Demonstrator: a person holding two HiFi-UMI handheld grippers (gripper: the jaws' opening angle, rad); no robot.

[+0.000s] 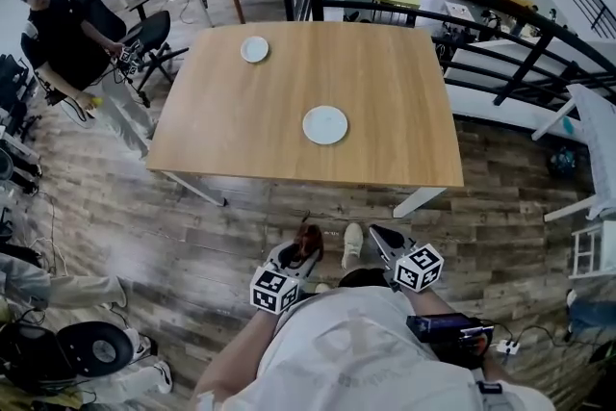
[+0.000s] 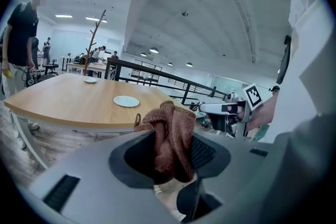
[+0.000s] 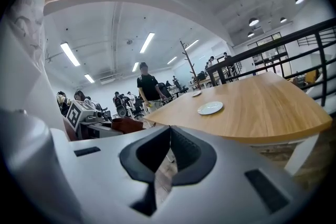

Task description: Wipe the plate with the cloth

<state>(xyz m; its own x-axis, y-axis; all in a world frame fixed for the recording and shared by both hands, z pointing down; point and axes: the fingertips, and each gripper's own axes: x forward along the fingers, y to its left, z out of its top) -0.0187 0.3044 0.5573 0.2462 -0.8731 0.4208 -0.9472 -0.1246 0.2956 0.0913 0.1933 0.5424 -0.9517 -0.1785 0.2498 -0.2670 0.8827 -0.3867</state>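
On the desk, toward its front edge: the plate [image 1: 325, 125] I take as the one to wipe lies flat, about midway between the left and right edges.
Far left corner: a second, smaller plate [image 1: 254, 49] sits well apart from the first.
Cloth [image 1: 309, 239]: brown and bunched, standing up out of the left gripper, well short of the desk [image 1: 404, 91].
Left gripper [image 1: 300, 245]: jaws clamped on the cloth, held low against my operator's body over the wooden floor.
Right gripper [image 1: 383, 239]: jaws apart with nothing between them. Only floor shows through the gap. It hangs just beside the left one.
Bystander: a person in black [image 1: 67, 38] stands off the desk's left edge, apart from the plates.
Step in hand: as I read it, the approach. The cloth is gripped but no wiping has begun.
Next move: I judge the left gripper must go forward past the front edge and come down until the cloth touches the nearer plate. The right may need to steady the rim, since a light plate could slide on smooth wood.
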